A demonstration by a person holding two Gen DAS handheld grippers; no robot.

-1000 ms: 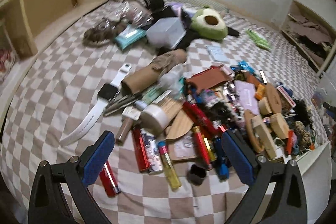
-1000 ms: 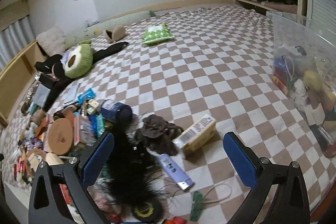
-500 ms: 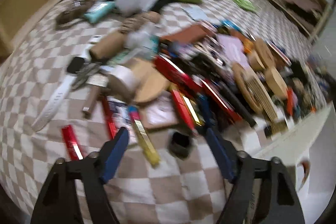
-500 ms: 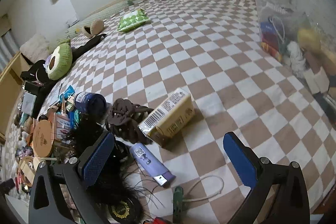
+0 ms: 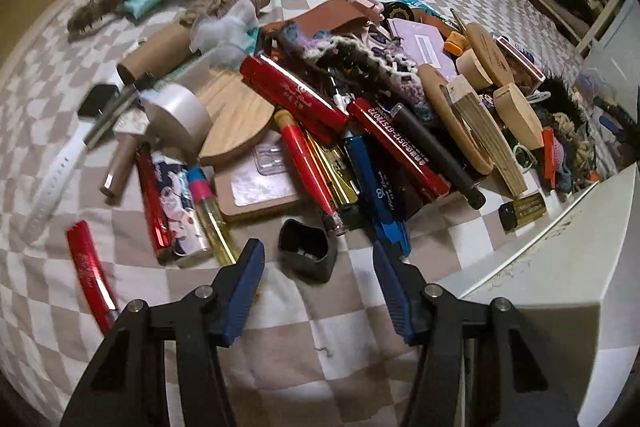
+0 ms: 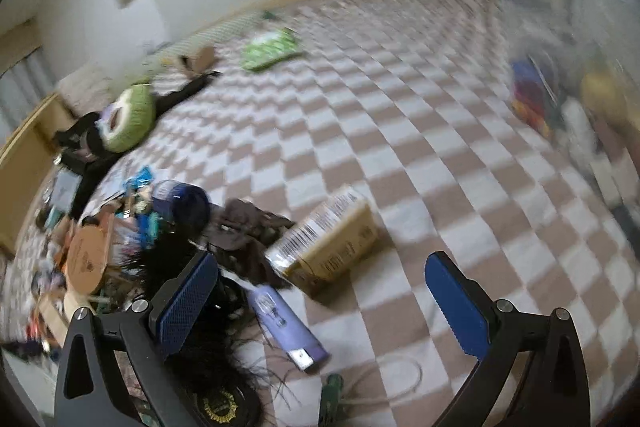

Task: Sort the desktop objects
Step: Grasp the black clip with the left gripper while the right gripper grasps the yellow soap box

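Note:
A heap of small items lies on the checkered bedcover: red pens, a blue pen, a tape roll and wooden pieces. A small black cap-like piece sits at the heap's near edge. My left gripper points down at it, jaws closing with the black piece between the pads but not touched. In the blurred right wrist view my right gripper stands wide open and holds nothing. A yellow box and a purple tube lie just ahead of it.
A white board edge borders the cover at the right. A white watch and a red lighter lie left of the heap. An avocado plush, a blue jar and a clear bin are in the right view.
My left gripper has dropped and tipped down toward the heap's near edge, and its jaws have narrowed around the black piece. The right gripper has sunk slightly toward the yellow box.

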